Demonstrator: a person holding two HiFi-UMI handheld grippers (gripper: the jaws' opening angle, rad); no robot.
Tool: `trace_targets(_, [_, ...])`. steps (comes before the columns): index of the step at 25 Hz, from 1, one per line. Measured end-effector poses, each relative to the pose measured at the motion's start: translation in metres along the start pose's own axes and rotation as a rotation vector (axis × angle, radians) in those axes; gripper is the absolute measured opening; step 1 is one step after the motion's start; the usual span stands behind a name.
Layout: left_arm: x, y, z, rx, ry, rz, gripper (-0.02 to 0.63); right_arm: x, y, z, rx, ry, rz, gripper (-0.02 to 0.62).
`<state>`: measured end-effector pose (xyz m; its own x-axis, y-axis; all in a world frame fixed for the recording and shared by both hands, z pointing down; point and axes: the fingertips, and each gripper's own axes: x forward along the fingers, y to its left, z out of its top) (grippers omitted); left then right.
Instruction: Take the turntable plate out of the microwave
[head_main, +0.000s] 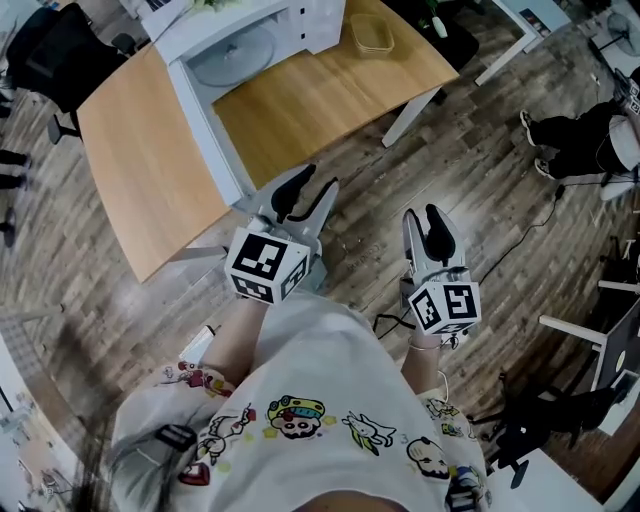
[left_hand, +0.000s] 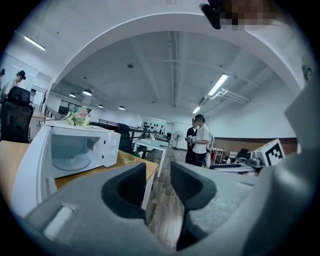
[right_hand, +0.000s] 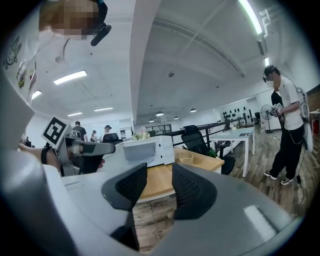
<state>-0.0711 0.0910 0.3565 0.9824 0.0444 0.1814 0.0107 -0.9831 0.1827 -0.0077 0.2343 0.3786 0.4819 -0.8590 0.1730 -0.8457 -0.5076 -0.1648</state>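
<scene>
One microwave (head_main: 318, 25), one turntable plate (head_main: 232, 52), two grippers (head_main: 308, 190) (head_main: 421, 216)

Light wooden table top (head_main: 330, 95) on white legs. Stack of shallow tan dishes (head_main: 371, 33) near its far corner. Black office chair (head_main: 55, 55) just beside the table. Grey-brown plank floor (head_main: 480, 180). Person in white shirt (left_hand: 201, 142) stands well beyond, near a white table (left_hand: 152, 145).

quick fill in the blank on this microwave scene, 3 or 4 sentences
The microwave door stands ___.
The turntable plate lies ___ the microwave.
The left tool and right tool both hold ___.
The microwave sits on a ___ table.
Missing words: open; inside; nothing; wooden.
</scene>
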Motion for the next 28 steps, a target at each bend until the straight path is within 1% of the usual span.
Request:
trace_targets(7, [0.032,0.024,0.014,-0.006,-0.014,-0.016,0.149,0.044,-0.008,0.012,0.002,0.001,0.007,0.152])
trace_targets(12, [0.040,0.032,0.017,-0.026,-0.027,-0.022,0.149,0.063,-0.008,0.016,0.000,-0.002,0.009,0.153])
trace_targets(18, [0.046,0.040,0.019,-0.045,-0.041,-0.005,0.149,0.090,-0.006,0.016,-0.009,0.017,0.048,0.153])
trace_targets(21, [0.054,0.050,0.024,-0.057,-0.056,0.022,0.149,0.113,-0.008,0.022,-0.023,0.020,0.087,0.153])
trace_targets(28, [0.077,0.088,0.045,-0.094,-0.100,0.163,0.150,0.194,-0.011,0.042,-0.049,0.047,0.244,0.152])
